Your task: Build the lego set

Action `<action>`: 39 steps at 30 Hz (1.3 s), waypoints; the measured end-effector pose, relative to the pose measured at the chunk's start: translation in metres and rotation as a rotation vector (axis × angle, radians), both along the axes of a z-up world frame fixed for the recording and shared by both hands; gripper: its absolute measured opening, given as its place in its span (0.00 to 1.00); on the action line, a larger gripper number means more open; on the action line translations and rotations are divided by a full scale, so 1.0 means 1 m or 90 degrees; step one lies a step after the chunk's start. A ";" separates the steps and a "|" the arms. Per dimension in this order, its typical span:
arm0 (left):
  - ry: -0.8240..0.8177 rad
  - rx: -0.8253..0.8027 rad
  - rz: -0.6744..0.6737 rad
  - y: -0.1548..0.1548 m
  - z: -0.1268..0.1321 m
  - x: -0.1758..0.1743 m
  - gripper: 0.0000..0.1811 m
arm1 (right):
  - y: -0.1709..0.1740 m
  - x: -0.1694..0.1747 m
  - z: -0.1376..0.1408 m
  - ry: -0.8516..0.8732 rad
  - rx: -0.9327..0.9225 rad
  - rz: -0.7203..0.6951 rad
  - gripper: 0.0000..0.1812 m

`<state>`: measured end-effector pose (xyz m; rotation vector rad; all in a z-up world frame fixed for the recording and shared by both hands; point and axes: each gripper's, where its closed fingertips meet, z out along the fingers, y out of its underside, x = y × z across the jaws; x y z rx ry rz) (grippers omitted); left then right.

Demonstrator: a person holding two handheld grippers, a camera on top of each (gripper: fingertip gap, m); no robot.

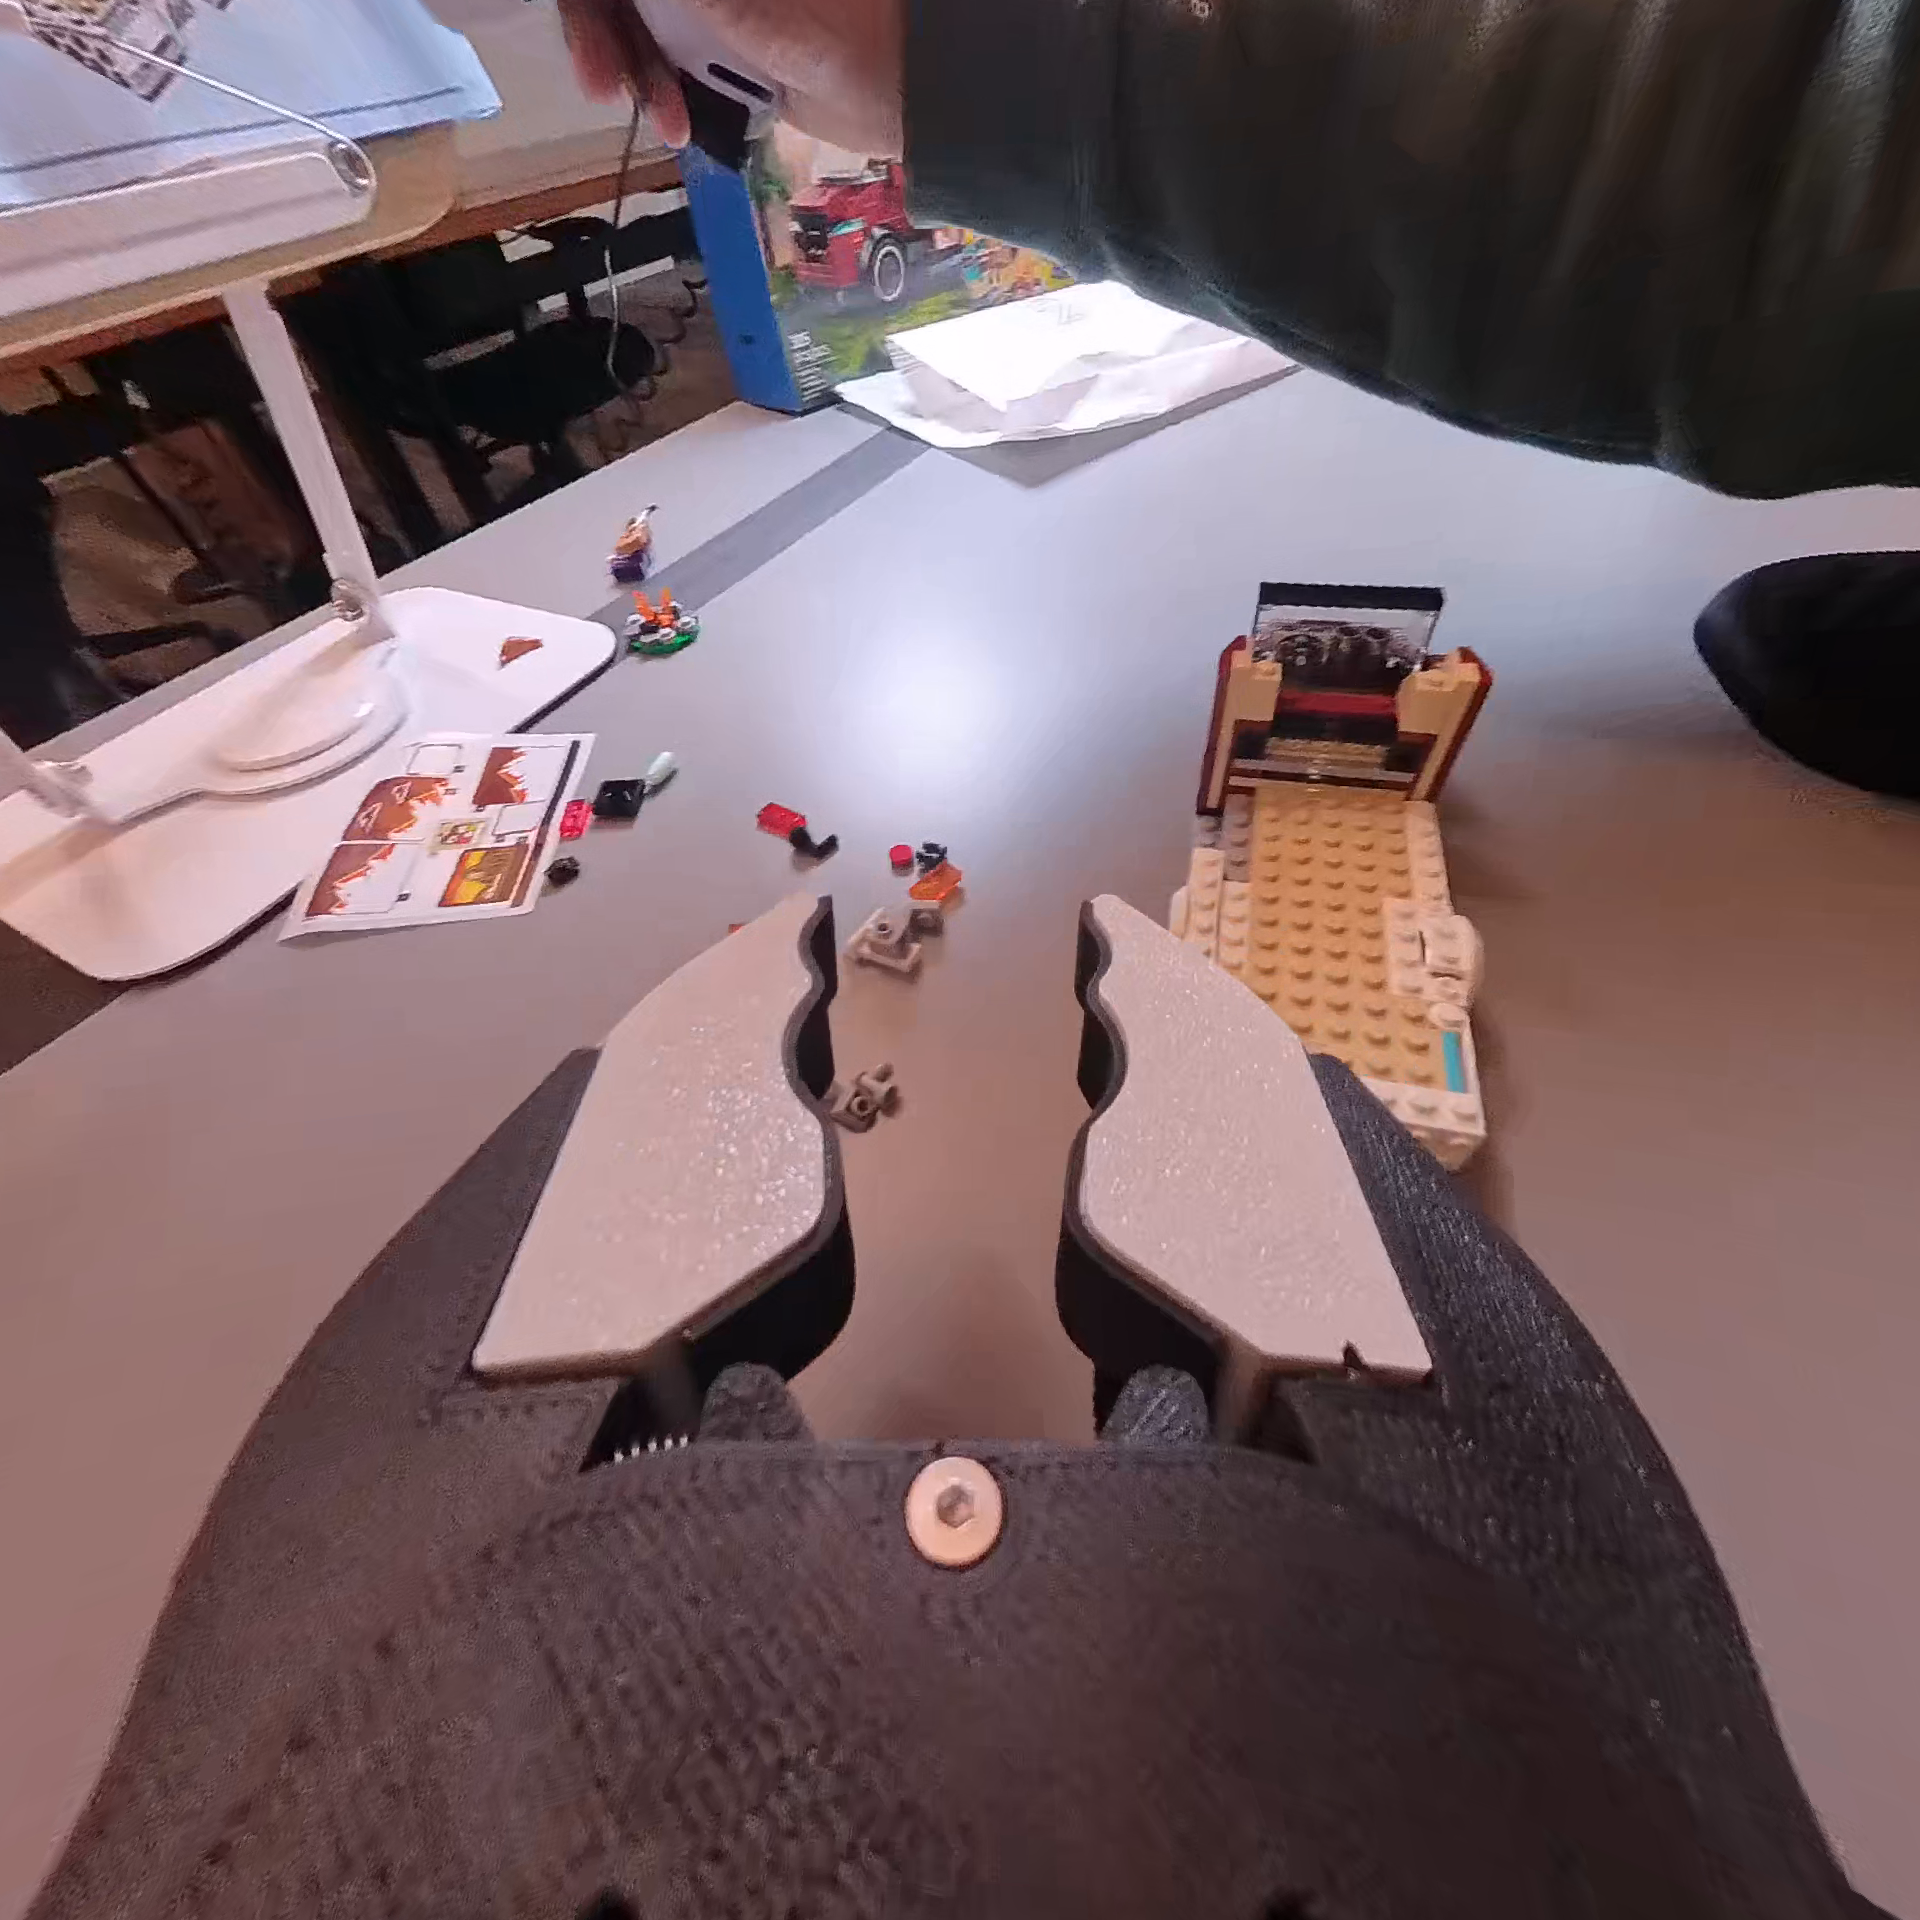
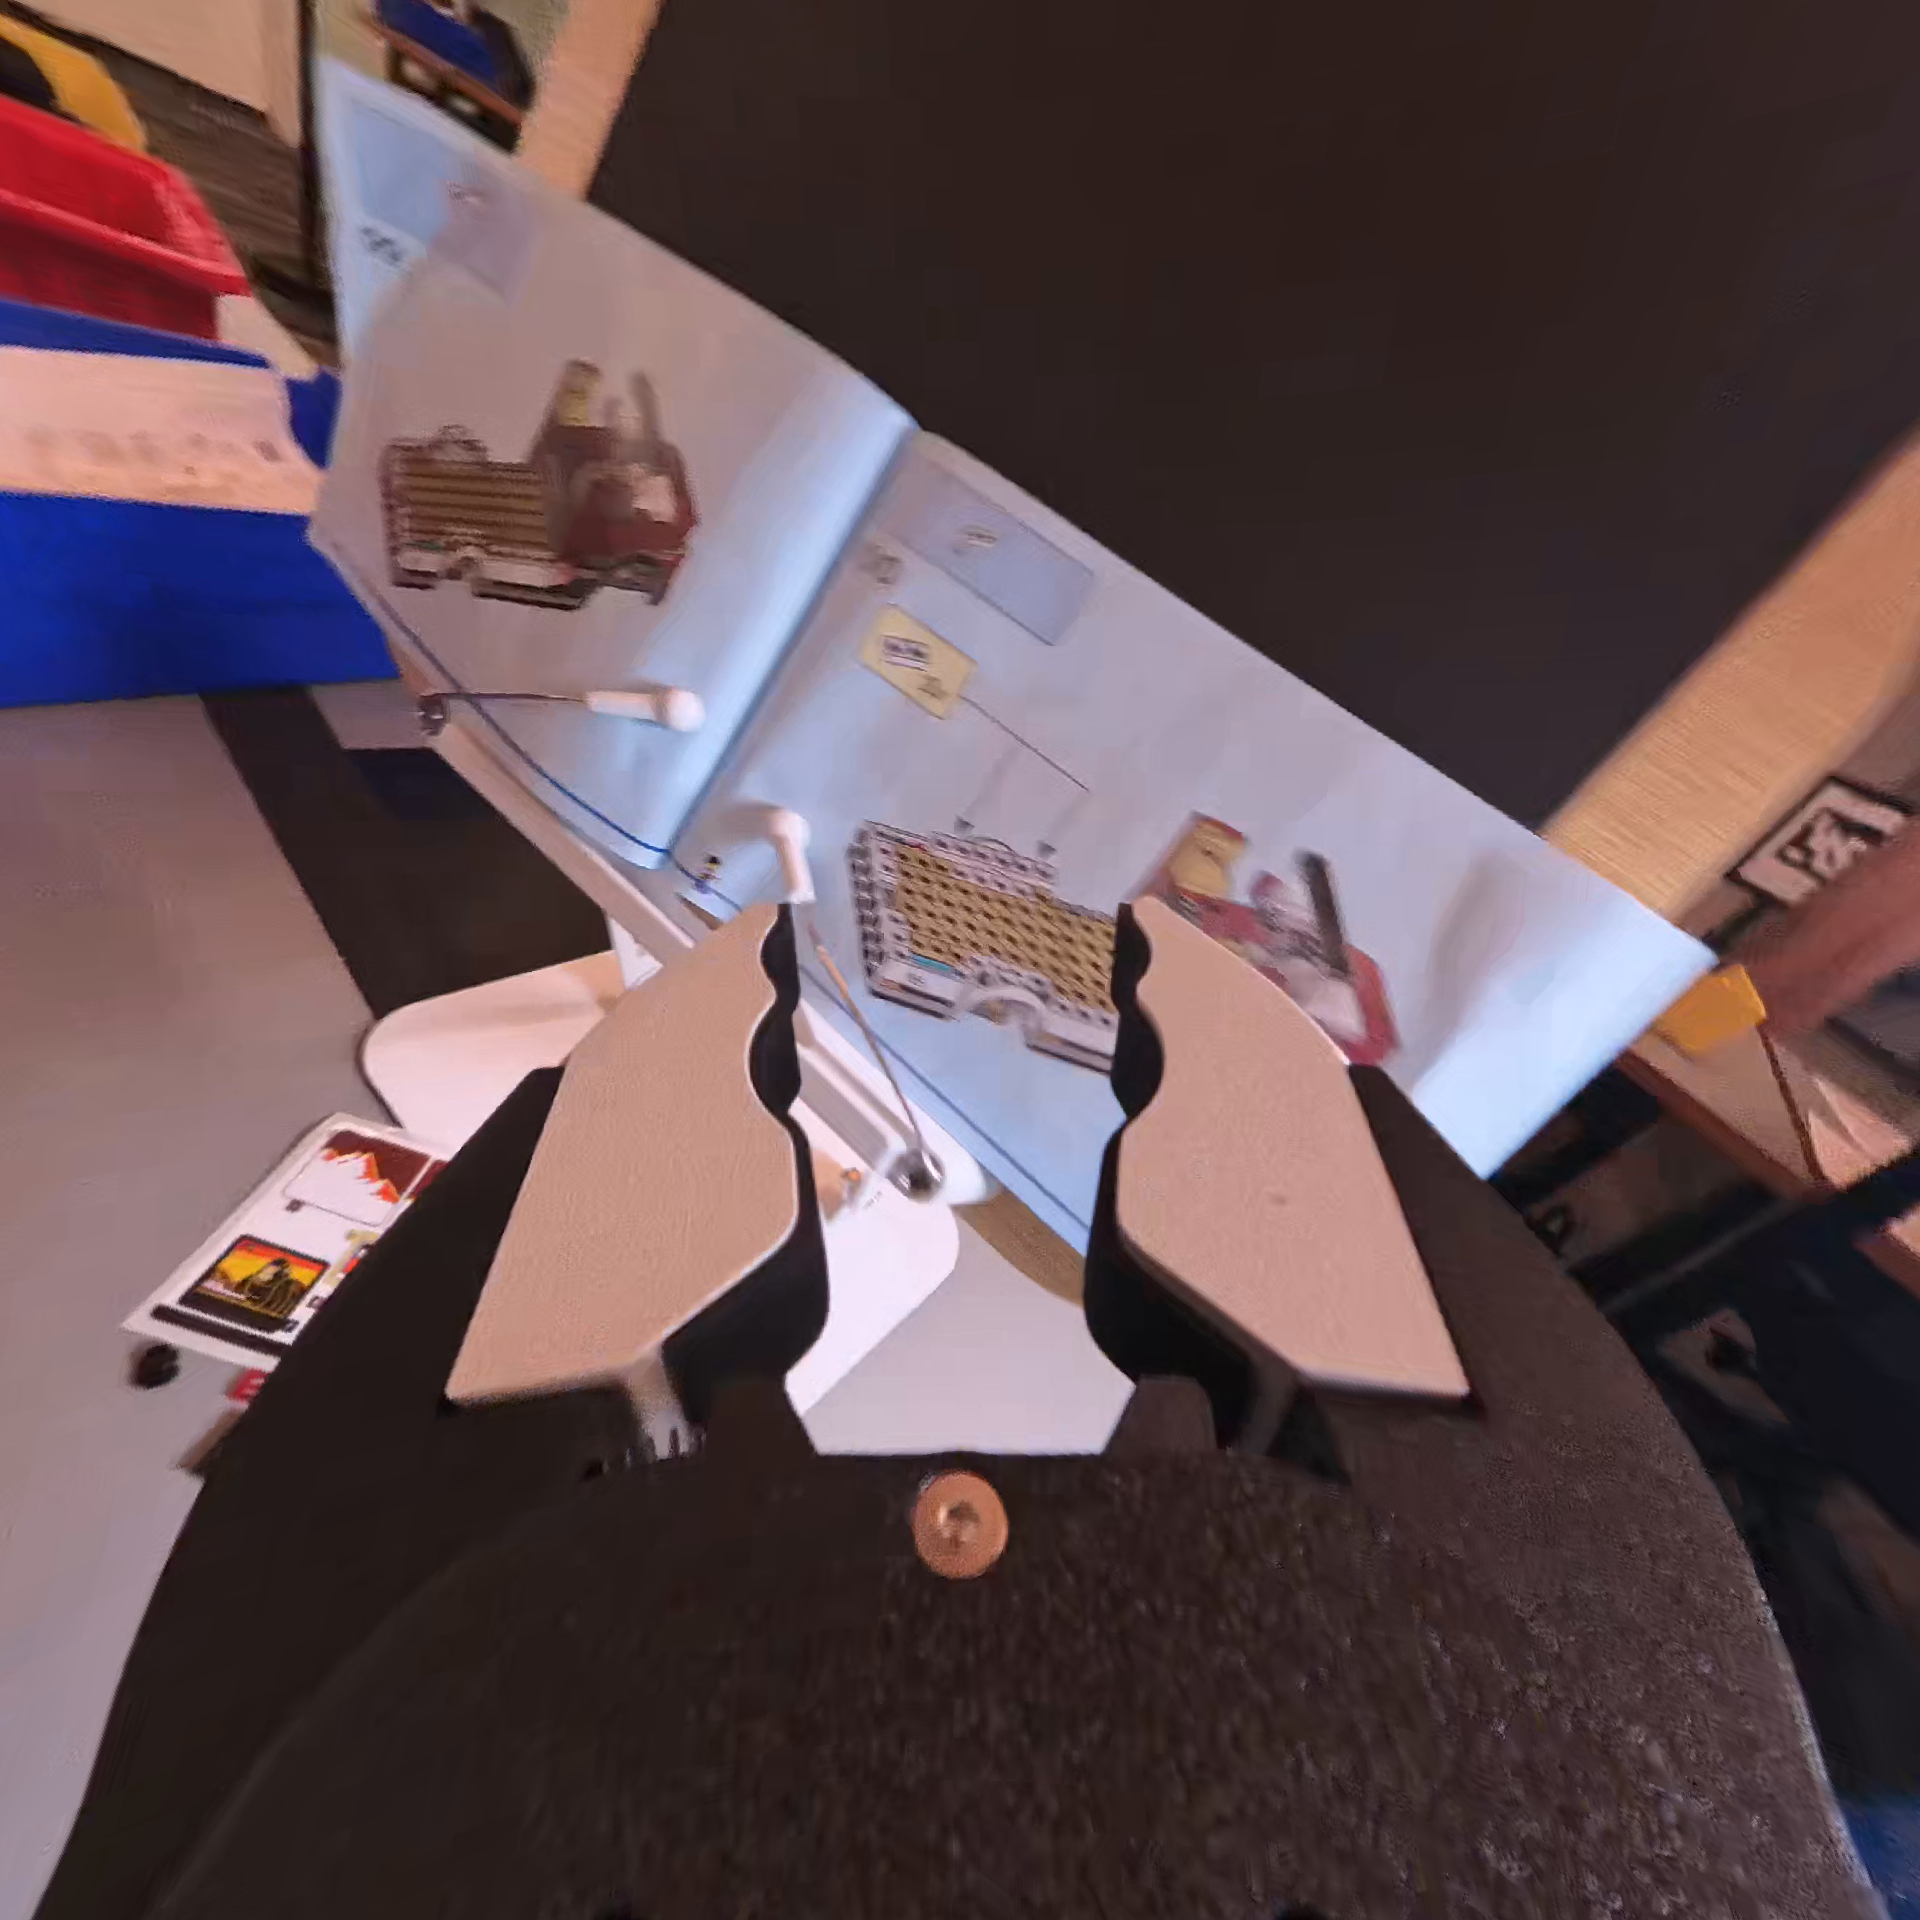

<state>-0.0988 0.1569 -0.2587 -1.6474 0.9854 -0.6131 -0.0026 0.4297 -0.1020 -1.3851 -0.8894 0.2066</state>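
My left gripper (image 1: 954,940) hovers with jaws apart and empty over small grey loose bricks (image 1: 862,1099), just left of the tan-and-white studded truck bed with its dark red cab (image 1: 1335,883). My right gripper (image 2: 951,940), also spread and empty, faces the open pale-blue instruction booklet (image 2: 1039,727) on its white stand. If I drop carelessly, I could scatter those tiny pieces or nudge the build.
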 end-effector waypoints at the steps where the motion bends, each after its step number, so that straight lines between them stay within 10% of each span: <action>1: 0.001 0.002 0.001 0.002 -0.001 -0.001 0.24 | -0.002 -0.015 -0.004 -0.024 0.014 0.021 0.30; 10: 0.019 0.009 0.004 0.005 -0.009 -0.001 0.21 | 0.023 -0.030 -0.027 -0.110 0.041 -0.049 0.01; 19: 0.025 0.006 0.011 0.006 -0.010 0.002 0.20 | 0.032 0.065 -0.053 0.278 -0.193 -0.136 0.06; 24: 0.034 0.003 0.009 0.005 -0.013 0.003 0.20 | 0.015 0.096 -0.067 0.392 -0.239 -0.139 0.31; 33: 0.047 -0.014 0.003 0.007 -0.021 0.005 0.20 | 0.032 0.060 0.019 0.072 0.053 -0.115 0.35; 39: 0.047 -0.014 0.012 0.007 -0.021 0.000 0.19 | 0.056 0.047 0.021 0.036 0.040 -0.127 0.23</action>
